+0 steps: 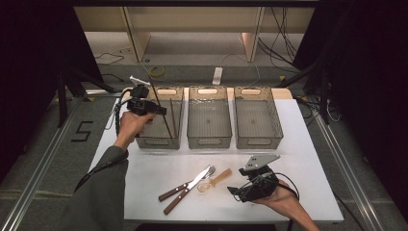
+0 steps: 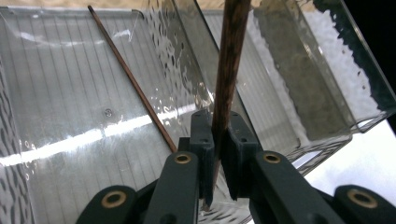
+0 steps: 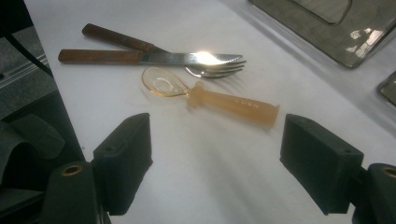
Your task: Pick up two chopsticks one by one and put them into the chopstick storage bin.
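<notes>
the left gripper (image 2: 217, 140) pinches a thin brown chopstick (image 2: 229, 65) near its lower end, holding it over the leftmost clear bin (image 1: 156, 137), where a second chopstick (image 2: 133, 81) already leans just left of the jaws. held so low, the smooth round stick could pivot, catch the rippled plastic wall, or drop outside. the right gripper (image 3: 215, 158), jaws wide and empty, hovers just short of the translucent amber spoon (image 3: 212, 97), with the wood-handled knife (image 3: 140, 57) and fork (image 3: 154, 49) beyond.
</notes>
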Available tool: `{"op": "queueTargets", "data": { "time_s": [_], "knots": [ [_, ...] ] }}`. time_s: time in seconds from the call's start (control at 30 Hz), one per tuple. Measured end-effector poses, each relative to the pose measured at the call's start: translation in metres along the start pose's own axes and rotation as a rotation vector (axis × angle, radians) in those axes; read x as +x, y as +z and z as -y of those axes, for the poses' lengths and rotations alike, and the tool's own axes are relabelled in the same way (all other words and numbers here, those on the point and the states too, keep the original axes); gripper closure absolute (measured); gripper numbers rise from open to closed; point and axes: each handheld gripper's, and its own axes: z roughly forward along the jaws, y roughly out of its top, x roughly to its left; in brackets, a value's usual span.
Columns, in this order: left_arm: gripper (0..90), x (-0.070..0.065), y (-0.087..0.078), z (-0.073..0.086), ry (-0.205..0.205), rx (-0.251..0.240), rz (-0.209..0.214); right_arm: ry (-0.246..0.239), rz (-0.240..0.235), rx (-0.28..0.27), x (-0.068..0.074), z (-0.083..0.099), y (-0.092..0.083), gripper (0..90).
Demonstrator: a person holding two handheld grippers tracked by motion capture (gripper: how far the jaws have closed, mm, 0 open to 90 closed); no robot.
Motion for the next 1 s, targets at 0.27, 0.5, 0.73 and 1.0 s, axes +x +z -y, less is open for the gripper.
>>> {"op": "queueTargets", "data": {
  "time_s": [0.27, 0.5, 0.73, 1.0],
  "knots": [
    [81.9, 0.003, 0.013, 0.003, -0.011, 0.032, -0.012, 0.0, 0.006, -0.001, 0.0, 0.0, 0.0, 25.4],
    [75.7, 0.001, 0.018, 0.002, -0.009, 0.038, -0.04, -0.002, 0.007, 0.0, -0.001, 0.0, 0.0, 25.4],
    [59.1, -0.003, 0.012, 0.003, -0.02, -0.002, -0.042, -0.005, 0.012, -0.005, -0.001, -0.001, -0.002, 25.5],
    [40.5, -0.02, -0.004, 0.01, 0.012, -0.066, 0.013, -0.017, 0.015, -0.019, 0.0, -0.004, -0.004, 25.5]
  ]
}}
